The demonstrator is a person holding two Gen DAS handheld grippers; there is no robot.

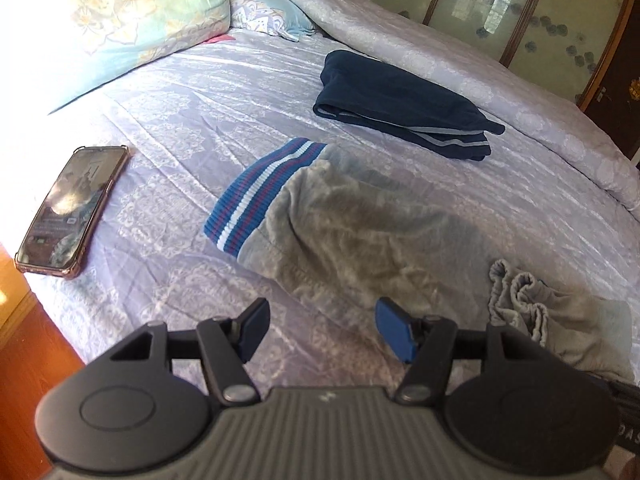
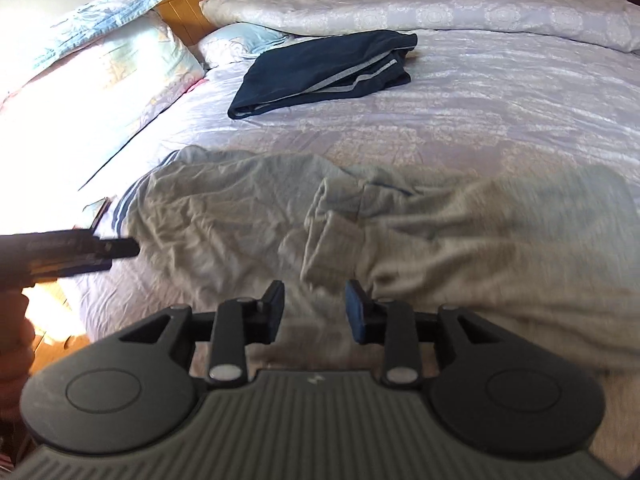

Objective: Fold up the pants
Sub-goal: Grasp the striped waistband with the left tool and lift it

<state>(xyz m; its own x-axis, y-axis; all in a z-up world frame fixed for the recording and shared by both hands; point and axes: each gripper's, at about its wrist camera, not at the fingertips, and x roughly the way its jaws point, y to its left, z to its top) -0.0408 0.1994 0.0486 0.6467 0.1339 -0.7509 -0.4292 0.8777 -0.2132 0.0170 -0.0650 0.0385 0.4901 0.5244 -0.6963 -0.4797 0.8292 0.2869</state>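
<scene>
The left gripper point(image 1: 322, 332) sits at the bottom centre of its view, its blue-padded fingers point(image 1: 394, 334) standing well apart with nothing between them, hovering just short of the grey pants point(image 1: 360, 232). The right gripper point(image 2: 314, 312), bottom centre of its own view, has its fingers point(image 2: 355, 312) parted more narrowly, also holding nothing, poised over rumpled grey cloth. The grey pants lie crumpled across the middle of the bed point(image 1: 180, 92), a striped blue, white and maroon band point(image 1: 260, 192) toward the left. They look unfolded; flattening and folding appear still to do. In the upper part of each frame, navy pants point(image 1: 404, 104) already lie folded. A phone point(image 1: 72, 208) rests at the left edge.
</scene>
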